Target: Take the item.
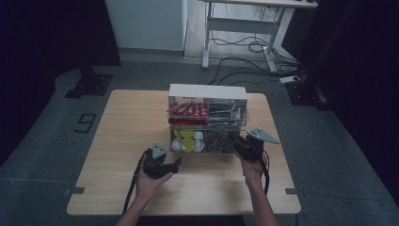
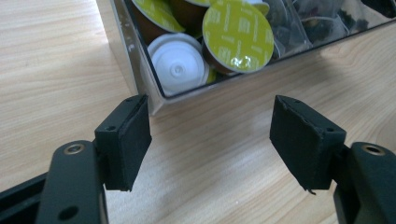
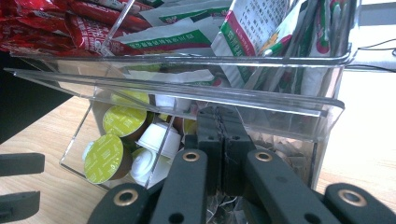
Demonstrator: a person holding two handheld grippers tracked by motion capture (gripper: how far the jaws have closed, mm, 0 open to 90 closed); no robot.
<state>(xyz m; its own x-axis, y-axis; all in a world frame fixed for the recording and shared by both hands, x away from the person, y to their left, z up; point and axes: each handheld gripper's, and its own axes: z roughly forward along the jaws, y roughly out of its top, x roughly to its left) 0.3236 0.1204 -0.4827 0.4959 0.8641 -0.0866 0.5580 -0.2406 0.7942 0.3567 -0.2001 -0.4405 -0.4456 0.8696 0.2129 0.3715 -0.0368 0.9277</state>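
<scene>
While the clear organizer stands mid-table, its long side across, red sachets fill the upper left bin and pods the lower left. The right tool is clenched against its lower right bin; the left tool, released, hovers just before the pods' corner.

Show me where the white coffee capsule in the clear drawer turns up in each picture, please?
High view: white capsule lies at the left front of the open lower drawer, beside the lime-lidded capsules.
Left gripper view: it sits upper centre, in the drawer's near corner, above the open fingers.
Right gripper view: white capsules lie lower left, behind the clear wall.
Shared landmark: the lime-lidded capsules.
</scene>
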